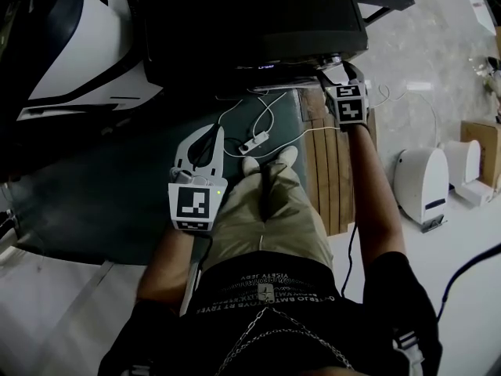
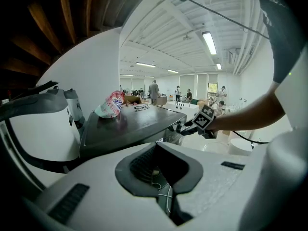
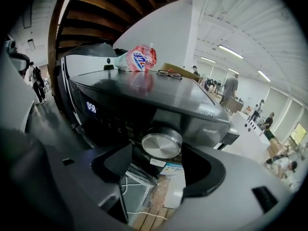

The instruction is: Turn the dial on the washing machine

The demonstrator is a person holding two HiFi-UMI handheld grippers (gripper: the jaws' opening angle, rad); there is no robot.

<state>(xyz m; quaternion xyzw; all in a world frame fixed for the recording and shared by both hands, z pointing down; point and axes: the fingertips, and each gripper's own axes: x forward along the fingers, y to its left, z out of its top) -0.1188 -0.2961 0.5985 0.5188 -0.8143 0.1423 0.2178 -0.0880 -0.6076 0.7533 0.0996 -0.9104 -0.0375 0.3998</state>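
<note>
The dark washing machine [image 1: 258, 22] stands in front of me, with its display lit. Its round silver dial [image 3: 161, 145] sits on the front panel, right between the jaws of my right gripper [image 3: 161, 163]. The jaws stand open on either side of the dial, and a gap shows between each pad and the dial's rim. In the head view the right gripper [image 1: 335, 67] is up at the machine's front right corner. My left gripper [image 1: 205, 135] hangs lower at the left, away from the machine, and is shut on nothing.
A crumpled plastic bottle [image 3: 137, 59] and a pair of glasses [image 3: 169, 73] lie on the machine's top. On the floor below are a white power strip [image 1: 254, 142] with cables and a wooden pallet [image 1: 333, 171]. White appliances stand at left [image 1: 70, 37] and right [image 1: 423, 182].
</note>
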